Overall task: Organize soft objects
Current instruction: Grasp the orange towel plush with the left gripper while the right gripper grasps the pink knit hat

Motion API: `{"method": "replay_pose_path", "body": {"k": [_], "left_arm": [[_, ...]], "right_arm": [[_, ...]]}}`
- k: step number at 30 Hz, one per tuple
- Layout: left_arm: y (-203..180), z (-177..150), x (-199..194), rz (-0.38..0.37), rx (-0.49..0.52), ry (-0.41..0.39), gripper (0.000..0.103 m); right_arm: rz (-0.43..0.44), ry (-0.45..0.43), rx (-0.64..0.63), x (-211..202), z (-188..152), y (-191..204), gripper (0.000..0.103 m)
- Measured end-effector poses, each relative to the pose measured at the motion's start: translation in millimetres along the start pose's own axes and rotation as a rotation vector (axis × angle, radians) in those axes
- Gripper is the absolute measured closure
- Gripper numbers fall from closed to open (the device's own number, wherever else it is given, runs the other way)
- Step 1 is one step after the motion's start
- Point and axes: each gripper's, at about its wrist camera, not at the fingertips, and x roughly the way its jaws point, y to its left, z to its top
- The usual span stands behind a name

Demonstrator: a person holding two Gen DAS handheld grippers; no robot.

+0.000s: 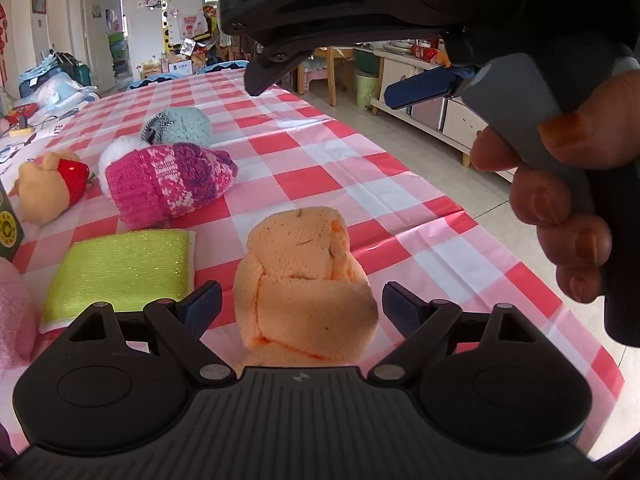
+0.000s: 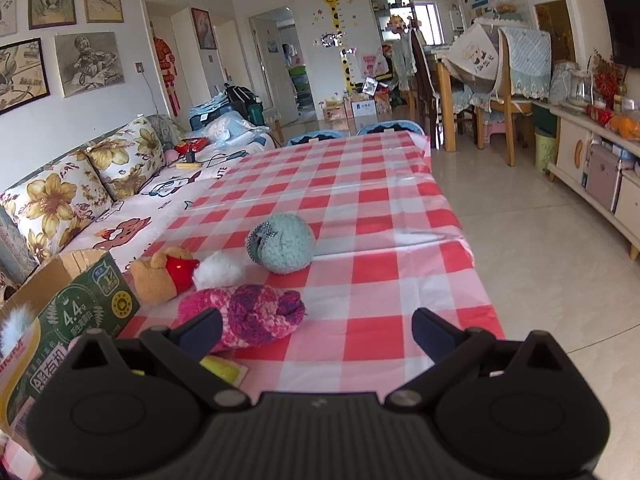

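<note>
- Left gripper (image 1: pixel 302 306) sits low over the checked table (image 1: pixel 328 184), jaws spread wide, and the orange towel roll (image 1: pixel 304 280) lies right between the fingers. There is a gap on both sides, so neither pad touches it.
- The towel is knotted into a bundle, flecked with bits of dark lint, and rests on the cloth near the table's front edge.
- Just left of it lies the green sponge (image 1: pixel 120 272), flat, with a pink plush (image 1: pixel 12 312) at the far left edge, only partly in view.
- Behind the sponge is the pink knit hat (image 1: pixel 172 184) on its side, white pompom (image 1: pixel 118 152) at its back; a teal knit hat (image 1: pixel 180 126) sits farther off.
- The bear toy (image 1: pixel 48 184) in red lies left of the pink hat.
- Right gripper (image 2: pixel 316 326) is held up above the table, open too, nothing between its fingers. The left view shows it overhead, a hand (image 1: pixel 560 208) wrapped round the grip.
- From the right view: a green carton (image 2: pixel 68 320) stands at the table's left edge, flaps open, bear just beside it, both hats beyond.
- The sofa (image 2: pixel 80 200) runs along the table's left side.
</note>
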Motion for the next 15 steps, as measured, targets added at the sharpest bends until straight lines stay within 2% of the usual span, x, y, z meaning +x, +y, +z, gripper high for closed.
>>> {"method": "replay_pose_path", "body": {"k": [7,10,15], "left_arm": [[-2.6,1.2,18.9,-0.011,-0.020,0.008,0.000],[-4.3,1.6,25.1,-0.010,-0.033,0.008,0.008],[-3.0,1.6,21.1,-0.020,-0.063,0.011,0.015]], "right_arm": [[0.007,0.025,-0.001,13.1,2.2,0.5,0.003],[0.006,0.034,-0.012,17.2,2.4,2.8,0.003],[0.012,0.044,-0.033,24.5,3.8,7.0,0.003]]}}
